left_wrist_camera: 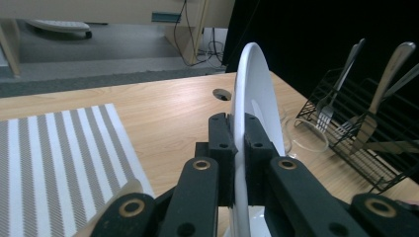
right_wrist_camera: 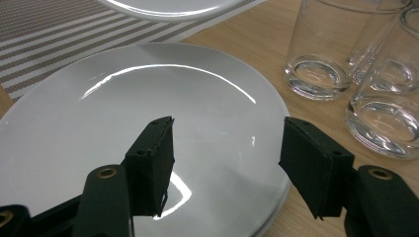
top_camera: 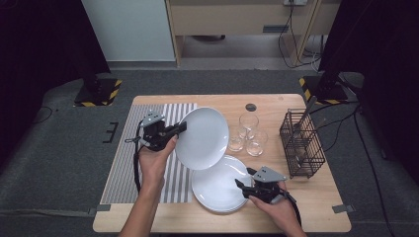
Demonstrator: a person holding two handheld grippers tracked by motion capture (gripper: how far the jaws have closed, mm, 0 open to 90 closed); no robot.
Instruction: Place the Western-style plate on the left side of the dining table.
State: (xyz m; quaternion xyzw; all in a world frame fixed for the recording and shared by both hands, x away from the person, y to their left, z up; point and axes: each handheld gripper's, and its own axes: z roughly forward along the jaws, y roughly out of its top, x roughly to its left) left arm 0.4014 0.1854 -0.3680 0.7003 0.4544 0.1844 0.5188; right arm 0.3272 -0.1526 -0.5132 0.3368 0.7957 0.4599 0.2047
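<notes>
White round ceramic plate (top_camera: 203, 137): tilted, lifted, rim clamped by left gripper (top_camera: 179, 129)
Right gripper (top_camera: 242, 185): jaws apart, nothing between, over stacked white plates (top_camera: 220, 185)

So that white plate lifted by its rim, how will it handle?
The white plate looks rigid and glazed, so probably slippery between the left tongs, which pinch only its rim. Held tilted over the plates on the table, it would likely chip if it slipped.
</notes>
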